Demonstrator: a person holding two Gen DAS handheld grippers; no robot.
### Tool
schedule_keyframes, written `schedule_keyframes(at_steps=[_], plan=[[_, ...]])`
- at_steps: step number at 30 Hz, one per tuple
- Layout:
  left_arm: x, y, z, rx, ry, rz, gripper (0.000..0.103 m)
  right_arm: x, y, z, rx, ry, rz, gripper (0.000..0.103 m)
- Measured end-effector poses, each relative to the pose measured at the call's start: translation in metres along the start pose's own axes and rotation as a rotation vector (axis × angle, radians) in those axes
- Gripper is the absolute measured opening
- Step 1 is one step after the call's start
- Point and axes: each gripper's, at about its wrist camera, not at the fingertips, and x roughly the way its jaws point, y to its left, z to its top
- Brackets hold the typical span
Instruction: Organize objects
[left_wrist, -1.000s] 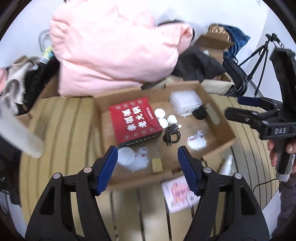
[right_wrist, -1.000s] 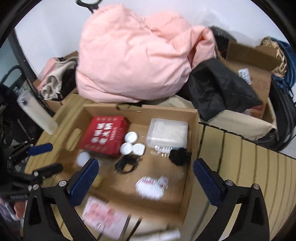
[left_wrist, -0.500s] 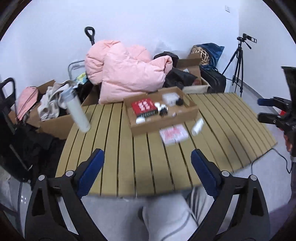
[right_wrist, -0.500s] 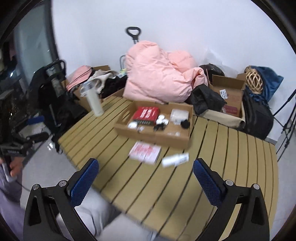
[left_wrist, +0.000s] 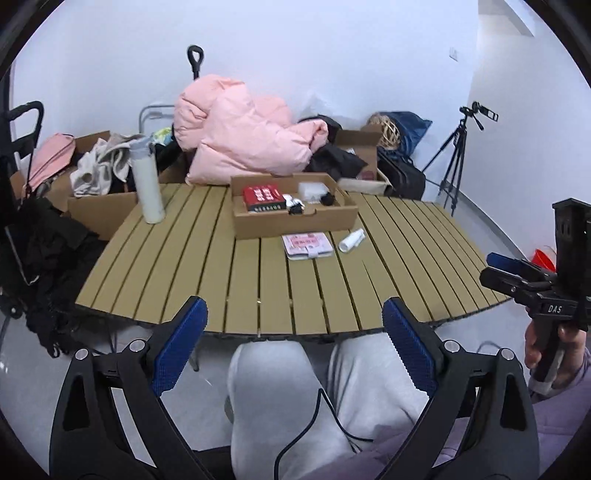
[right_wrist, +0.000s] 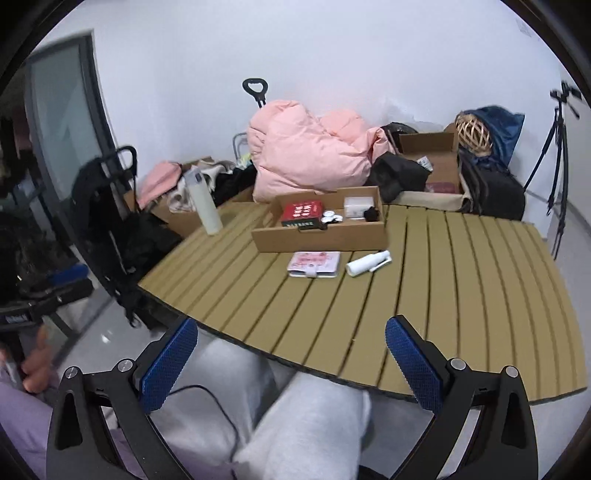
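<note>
**Both grippers held back over the lap, worktop things untouched**

Left wrist view: the left gripper (left_wrist: 294, 334) hangs at 6 o'clock above grey-trousered knees, its blue-padded fingers (left_wrist: 180, 350) spread wide with nothing between them. The slatted worktop (left_wrist: 229, 284) fills the middle. Toward 12 o'clock sits a cardboard box (left_wrist: 295, 221) holding a red box (left_wrist: 263, 198), a clear plastic case (left_wrist: 312, 191) and small black and white items too small to name. Just in front of the cardboard box lie a pink wallet (left_wrist: 307, 245) and, beside it toward 3 o'clock, a white spray bottle (left_wrist: 351, 240) on its side. A tall white bottle (left_wrist: 147, 184) stands upright at 10 o'clock. The right gripper (left_wrist: 517, 275) shows at 3 o'clock, gripped by a hand (left_wrist: 554, 354); whether its fingers are apart I cannot tell here.

Right wrist view: the right gripper's pads stand wide apart at 6 o'clock, empty. The cardboard box sits at 12 o'clock, the wallet and spray bottle just before it, apart from each other. A pink quilt (right_wrist: 306, 151) is heaped behind the worktop.
</note>
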Motion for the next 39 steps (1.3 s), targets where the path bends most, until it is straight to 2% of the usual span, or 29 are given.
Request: schedule_keyframes(at_steps=[4,7,12,16,17,18,20,23,26,28,30,32,34,35,39], plan=[[0.024,-0.002,-0.004,-0.001,0.051,-0.002,0.094,0.013,-0.01,-0.006,0.011,0.033,-0.03,0.103],[0.049,-0.004,-0.007,-0.012,0.105,-0.028,0.094,0.027,-0.02,-0.012,0.046,0.055,0.002,0.103],[0.103,-0.017,-0.002,0.012,0.18,-0.058,0.094,0.063,-0.042,-0.024,0.094,0.119,0.013,0.103],[0.161,-0.03,0.011,-0.008,0.215,-0.128,0.091,0.096,-0.067,-0.023,0.102,0.159,-0.001,0.102],[0.178,-0.035,0.016,-0.015,0.218,-0.146,0.085,0.11,-0.078,-0.019,0.096,0.163,-0.005,0.096],[0.195,-0.04,0.022,-0.021,0.223,-0.156,0.075,0.12,-0.085,-0.014,0.094,0.163,-0.006,0.091],[0.232,-0.053,0.035,-0.027,0.239,-0.192,0.067,0.152,-0.106,-0.001,0.08,0.18,-0.012,0.075],[0.295,-0.068,0.049,-0.063,0.282,-0.227,0.062,0.195,-0.138,0.023,0.067,0.184,-0.016,0.066],[0.354,-0.076,0.051,-0.173,0.357,-0.263,0.043,0.236,-0.174,0.047,0.11,0.184,0.032,0.058],[0.383,-0.082,0.052,-0.212,0.363,-0.251,0.042,0.259,-0.189,0.059,0.119,0.19,0.043,0.054],[0.397,-0.09,0.053,-0.186,0.364,-0.226,0.039,0.285,-0.2,0.07,0.112,0.197,0.044,0.053],[0.407,-0.091,0.052,-0.208,0.374,-0.225,0.037,0.308,-0.207,0.074,0.122,0.226,0.064,0.053],[0.412,-0.09,0.05,-0.233,0.377,-0.239,0.027,0.323,-0.213,0.074,0.136,0.255,0.104,0.053],[0.415,-0.09,0.05,-0.236,0.376,-0.224,0.021,0.332,-0.216,0.071,0.146,0.279,0.116,0.053],[0.412,-0.085,0.05,-0.241,0.352,-0.196,0.019,0.336,-0.226,0.067,0.221,0.261,0.171,0.047]])
